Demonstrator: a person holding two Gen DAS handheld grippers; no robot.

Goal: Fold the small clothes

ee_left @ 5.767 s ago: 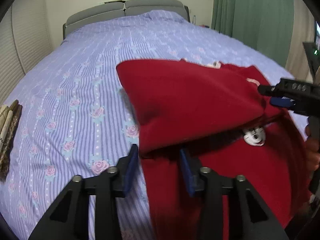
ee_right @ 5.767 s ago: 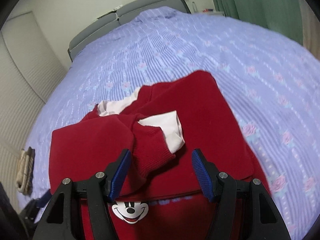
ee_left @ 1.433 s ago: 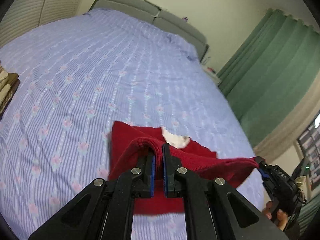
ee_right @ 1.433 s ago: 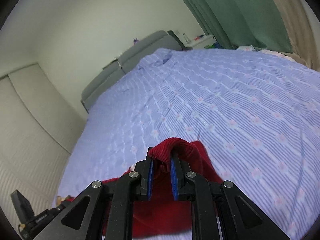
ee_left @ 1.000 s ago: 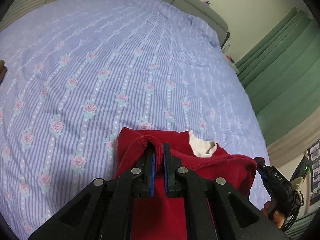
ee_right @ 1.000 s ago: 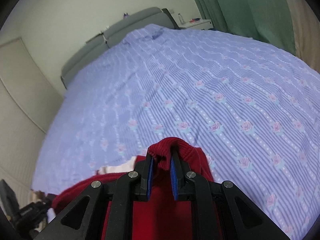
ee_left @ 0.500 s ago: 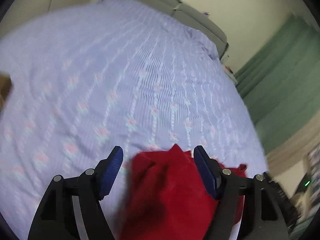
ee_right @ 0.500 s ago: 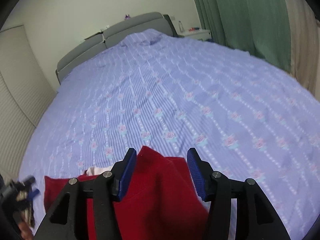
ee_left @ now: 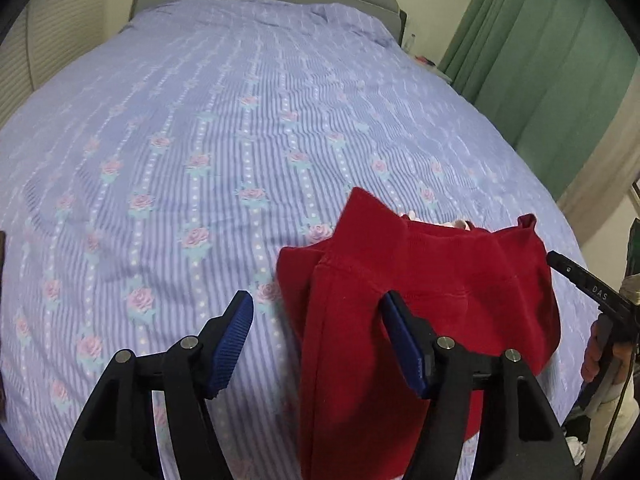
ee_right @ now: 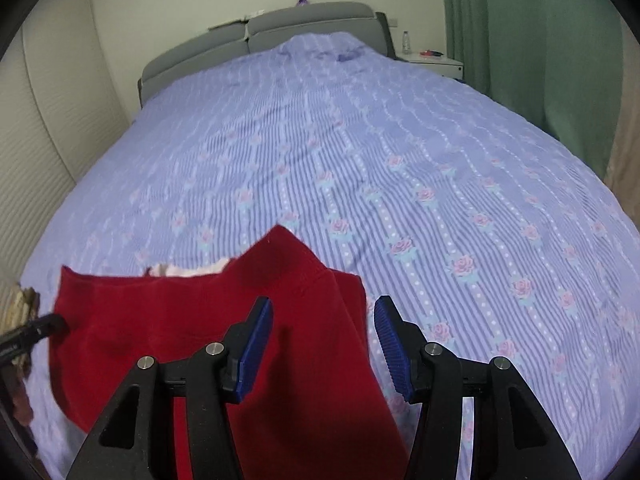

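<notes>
A small red sweater (ee_left: 432,304) lies folded on the lilac flowered bedspread (ee_left: 224,128). A bit of its pale collar (ee_left: 456,224) peeks out at the far edge. My left gripper (ee_left: 318,330) is open and empty above the sweater's left edge. In the right wrist view the sweater (ee_right: 192,320) lies low and left, with the pale collar (ee_right: 188,270) at its far edge. My right gripper (ee_right: 324,338) is open and empty over the sweater's right edge. Each gripper's tip shows at the other view's border.
The bedspread (ee_right: 400,152) stretches far ahead to a grey headboard (ee_right: 280,36). Green curtains (ee_left: 552,40) hang on the right. A white nightstand (ee_right: 432,62) stands by the headboard. A brownish bundle (ee_right: 20,304) lies at the bed's left edge.
Both grippers held the sweater's hem shut, carried it forward over the rest, then opened and let go. The sweater now lies folded in half; both grippers have drawn back slightly.
</notes>
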